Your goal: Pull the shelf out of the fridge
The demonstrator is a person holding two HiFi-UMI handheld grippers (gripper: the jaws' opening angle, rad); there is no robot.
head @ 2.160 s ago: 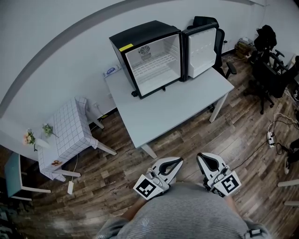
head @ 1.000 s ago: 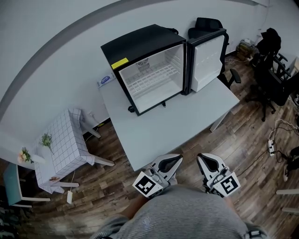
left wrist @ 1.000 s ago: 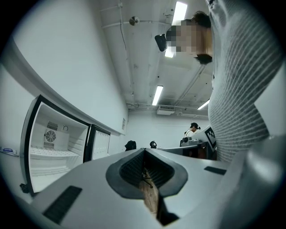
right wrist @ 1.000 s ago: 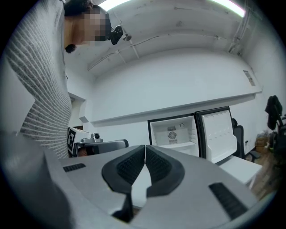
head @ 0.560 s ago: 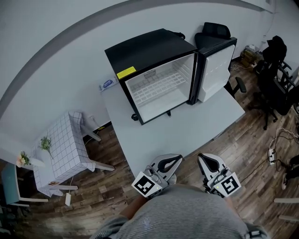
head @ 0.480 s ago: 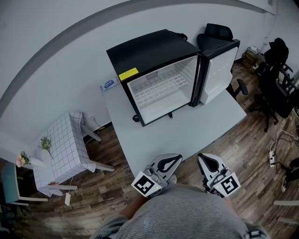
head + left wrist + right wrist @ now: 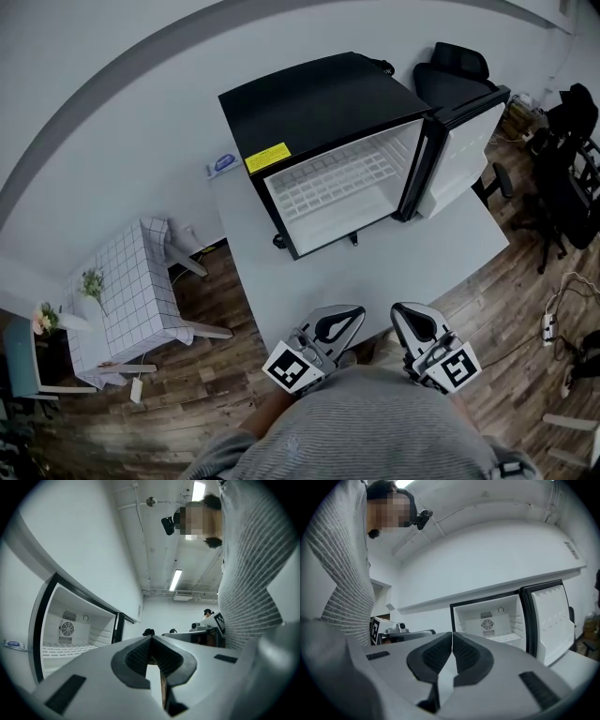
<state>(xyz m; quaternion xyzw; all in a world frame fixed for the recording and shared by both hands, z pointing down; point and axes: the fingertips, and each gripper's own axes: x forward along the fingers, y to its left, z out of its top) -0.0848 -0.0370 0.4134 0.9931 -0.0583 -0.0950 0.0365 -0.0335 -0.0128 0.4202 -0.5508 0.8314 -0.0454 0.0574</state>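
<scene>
Head view: a white grid shelf [image 7: 337, 176] sits inside an open black fridge [image 7: 309, 98] on a pale counter [image 7: 281, 291]. The fridge's yellow label [image 7: 266, 157] is too small to read. Left tongs [image 7: 359, 311] and right tongs [image 7: 399, 310] are closed and empty.

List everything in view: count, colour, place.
fridge: 1, black outside, white inside, on the table, door open
shelf: 1, white, inside the fridge
table: 1, light grey, centre
small table: 1, white checked cloth, left, on the wooden floor
office chairs: at least 2, black, right of the fridge
power strip: 1, white, floor at right
left gripper: 1, white and black, bottom centre, shut, empty
right gripper: 1, white and black, beside it, shut, empty
</scene>
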